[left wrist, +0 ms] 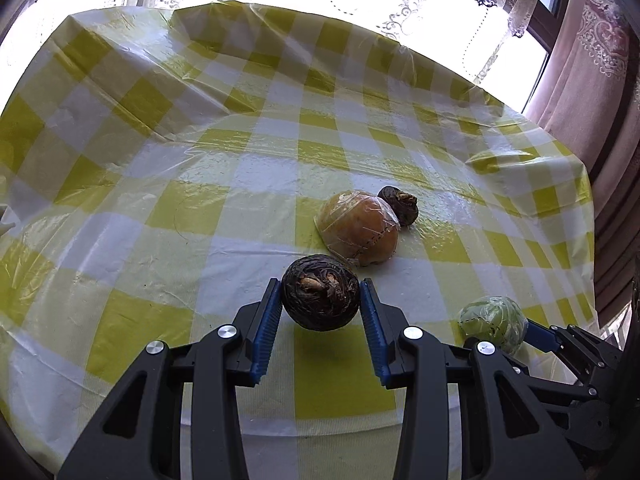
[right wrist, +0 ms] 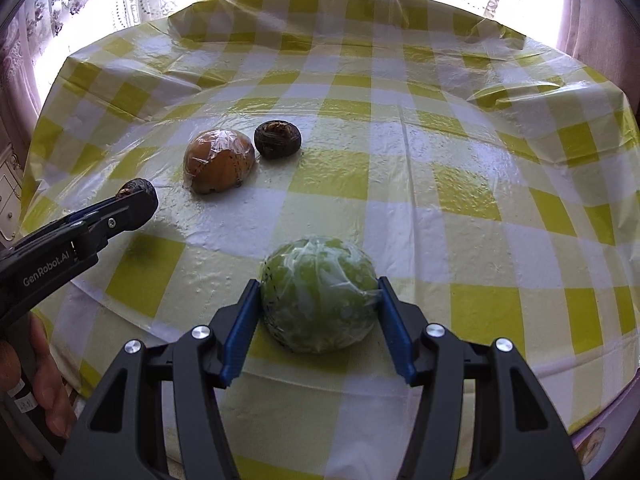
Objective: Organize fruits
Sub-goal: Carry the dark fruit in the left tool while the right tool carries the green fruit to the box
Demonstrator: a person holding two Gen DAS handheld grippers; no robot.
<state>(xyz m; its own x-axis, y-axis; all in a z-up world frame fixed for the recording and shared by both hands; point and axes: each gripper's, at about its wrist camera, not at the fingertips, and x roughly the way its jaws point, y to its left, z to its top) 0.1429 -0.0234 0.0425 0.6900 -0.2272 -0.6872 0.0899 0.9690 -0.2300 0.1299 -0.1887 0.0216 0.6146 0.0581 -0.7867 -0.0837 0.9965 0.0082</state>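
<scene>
My left gripper [left wrist: 320, 286] is shut on a dark brown, rough round fruit [left wrist: 320, 300], held a little above the cloth with its shadow beneath. In the right wrist view that gripper [right wrist: 138, 196] comes in from the left with the fruit [right wrist: 136, 187] at its tip. My right gripper [right wrist: 319, 284] is shut on a green fruit wrapped in film [right wrist: 320, 296], both blue pads pressing on its sides. Whether it rests on the cloth I cannot tell. An orange film-wrapped fruit [right wrist: 219, 164] and a second dark fruit [right wrist: 278, 139] lie side by side mid-table.
A yellow and white checked plastic tablecloth [right wrist: 440, 140] covers the table, wrinkled at the far edge. Bright windows with lace curtains [left wrist: 404, 12] stand behind. A person's hand [right wrist: 44, 396] shows at the lower left of the right wrist view.
</scene>
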